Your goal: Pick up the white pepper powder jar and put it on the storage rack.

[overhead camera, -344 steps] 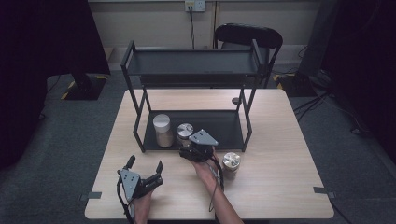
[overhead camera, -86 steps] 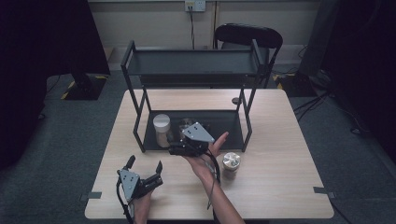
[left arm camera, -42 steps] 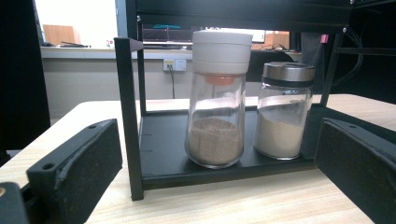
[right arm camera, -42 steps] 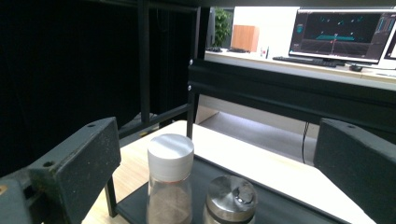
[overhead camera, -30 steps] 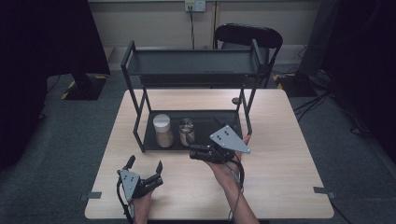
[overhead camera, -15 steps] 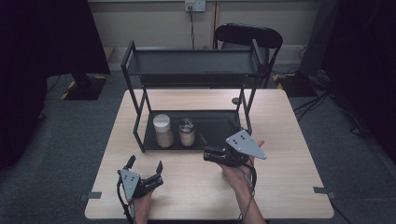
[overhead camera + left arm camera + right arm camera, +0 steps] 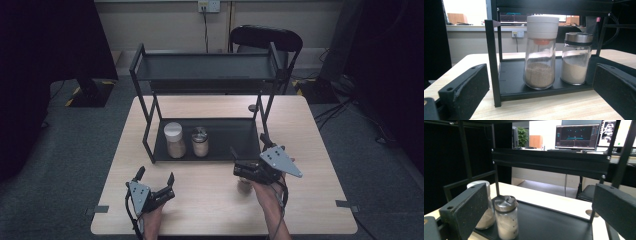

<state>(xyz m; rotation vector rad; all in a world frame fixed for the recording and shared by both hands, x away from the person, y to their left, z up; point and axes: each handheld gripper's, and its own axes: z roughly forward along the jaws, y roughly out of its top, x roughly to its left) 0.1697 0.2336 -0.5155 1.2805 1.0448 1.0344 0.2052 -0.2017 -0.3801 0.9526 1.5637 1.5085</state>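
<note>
Two jars sit side by side on the rack's (image 7: 248, 131) bottom shelf: white-lid jar (image 7: 174, 139), steel-lid jar (image 7: 200, 141). Right claw (image 7: 247, 161) hangs spread just off the shelf's front edge, holding nothing. Left claw (image 7: 156, 177) rests spread on the tabletop (image 7: 210, 205), parked out of the way.

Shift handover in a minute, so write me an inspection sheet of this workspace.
Surface: light wooden table, bare at the front.
Job's things: white-capped glass jar of brown powder and steel-lidded glass shaker of pale powder, upright, side by side on the bottom shelf of the black two-tier metal rack. A third small jar sits under the right gripper, mostly hidden.
Clutter: small round object behind the rack.
Grippers: left gripper open, resting on the table; right gripper open, fingers toward the rack.
Cables: one trails from each gripper.
Surroundings: black chair, wall socket.
</note>
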